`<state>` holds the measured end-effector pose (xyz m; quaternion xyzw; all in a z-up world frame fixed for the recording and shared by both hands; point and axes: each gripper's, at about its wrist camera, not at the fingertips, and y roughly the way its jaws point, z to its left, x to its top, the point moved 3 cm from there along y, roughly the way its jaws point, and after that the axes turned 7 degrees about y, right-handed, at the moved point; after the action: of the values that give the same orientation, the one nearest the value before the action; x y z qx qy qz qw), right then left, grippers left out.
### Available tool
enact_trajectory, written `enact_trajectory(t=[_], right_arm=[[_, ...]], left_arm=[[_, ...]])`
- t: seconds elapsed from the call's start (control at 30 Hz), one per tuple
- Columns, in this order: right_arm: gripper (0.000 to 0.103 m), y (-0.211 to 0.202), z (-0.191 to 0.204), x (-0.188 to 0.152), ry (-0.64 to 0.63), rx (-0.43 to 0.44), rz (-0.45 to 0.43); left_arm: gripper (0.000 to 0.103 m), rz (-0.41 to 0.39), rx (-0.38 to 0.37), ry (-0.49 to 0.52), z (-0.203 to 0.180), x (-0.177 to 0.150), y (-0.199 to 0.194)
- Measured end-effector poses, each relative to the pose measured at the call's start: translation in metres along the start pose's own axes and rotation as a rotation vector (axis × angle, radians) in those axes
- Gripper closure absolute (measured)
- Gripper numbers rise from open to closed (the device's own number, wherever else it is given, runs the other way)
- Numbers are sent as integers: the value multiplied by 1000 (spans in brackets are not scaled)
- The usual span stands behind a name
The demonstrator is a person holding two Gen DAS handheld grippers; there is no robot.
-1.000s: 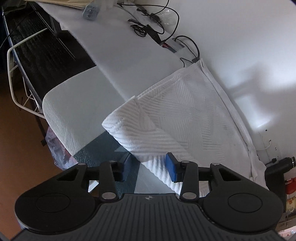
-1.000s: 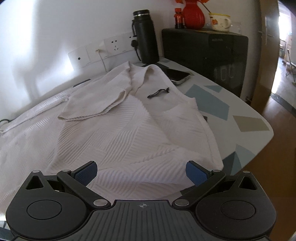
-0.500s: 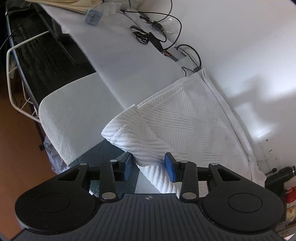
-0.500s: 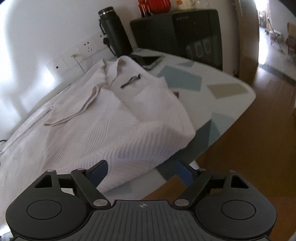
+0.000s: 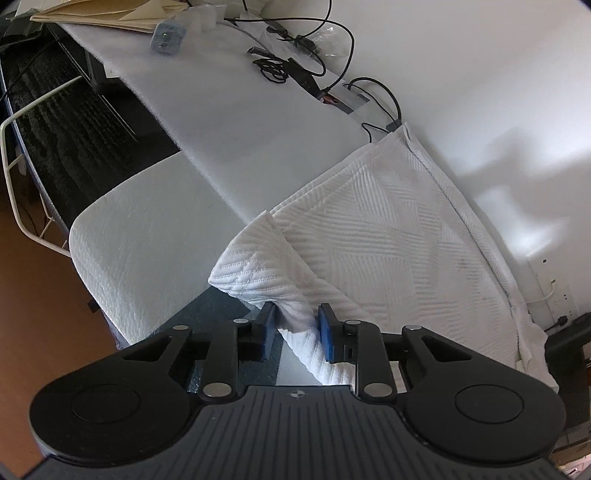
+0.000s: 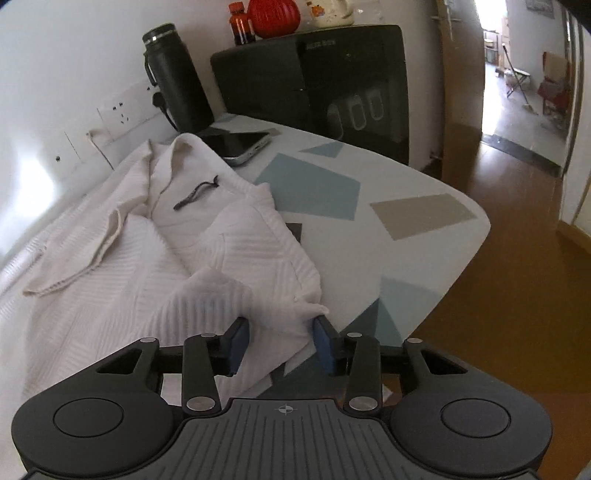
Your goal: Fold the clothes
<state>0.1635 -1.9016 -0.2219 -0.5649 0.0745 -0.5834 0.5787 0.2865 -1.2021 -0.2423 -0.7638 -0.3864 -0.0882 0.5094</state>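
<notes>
A white ribbed garment (image 5: pixel 388 240) lies spread on the table against the wall. In the left wrist view its near edge is doubled into a thick fold, and my left gripper (image 5: pixel 297 330) is shut on that fold, with cloth filling the gap between the blue pads. In the right wrist view the same garment (image 6: pixel 129 258) shows its collar and a dark cord (image 6: pixel 195 192). My right gripper (image 6: pixel 280 343) is shut on the garment's near corner, which bunches up into a hump just ahead of the pads.
The patterned table (image 6: pixel 406 214) ends close to my right gripper, with wooden floor (image 6: pixel 517 295) beyond. A phone (image 6: pixel 240 142), a black flask (image 6: pixel 173 81) and a dark cabinet (image 6: pixel 314 74) stand behind the garment. Cables (image 5: pixel 295 62) and papers (image 5: pixel 103 14) lie on the white padded surface (image 5: pixel 147 229).
Both grippers went from open to shut on the garment's near edge. The right gripper swung toward the table's corner, and the cloth there has bunched and lifted.
</notes>
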Motion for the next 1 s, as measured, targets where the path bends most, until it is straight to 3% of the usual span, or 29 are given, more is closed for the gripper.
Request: enact_trajectory(t=[0.1, 0.37, 0.5, 0.53, 0.57, 0.6, 0.8, 1.0], right_arm=[[67, -3, -5, 0, 74, 24, 24], [43, -11, -2, -17, 174, 123, 105], [37, -8, 5, -20, 215, 111, 70], [41, -7, 6, -20, 225, 106, 60], [52, -9, 8, -20, 216, 126, 41], [101, -11, 9, -19, 202, 153, 20], [100, -36, 0, -10, 195, 247, -9], [99, -48, -18, -20, 263, 255, 12]], left_arm=[[77, -4, -8, -17, 2, 1, 2], [78, -13, -28, -65, 7, 0, 1], [78, -19, -26, -73, 7, -1, 1], [78, -18, -23, -71, 6, 0, 1], [79, -17, -20, -68, 6, 0, 1], [80, -16, -17, -65, 5, 1, 2], [92, -14, -6, -56, 6, 2, -1], [97, -50, -42, -70, 8, -1, -11]])
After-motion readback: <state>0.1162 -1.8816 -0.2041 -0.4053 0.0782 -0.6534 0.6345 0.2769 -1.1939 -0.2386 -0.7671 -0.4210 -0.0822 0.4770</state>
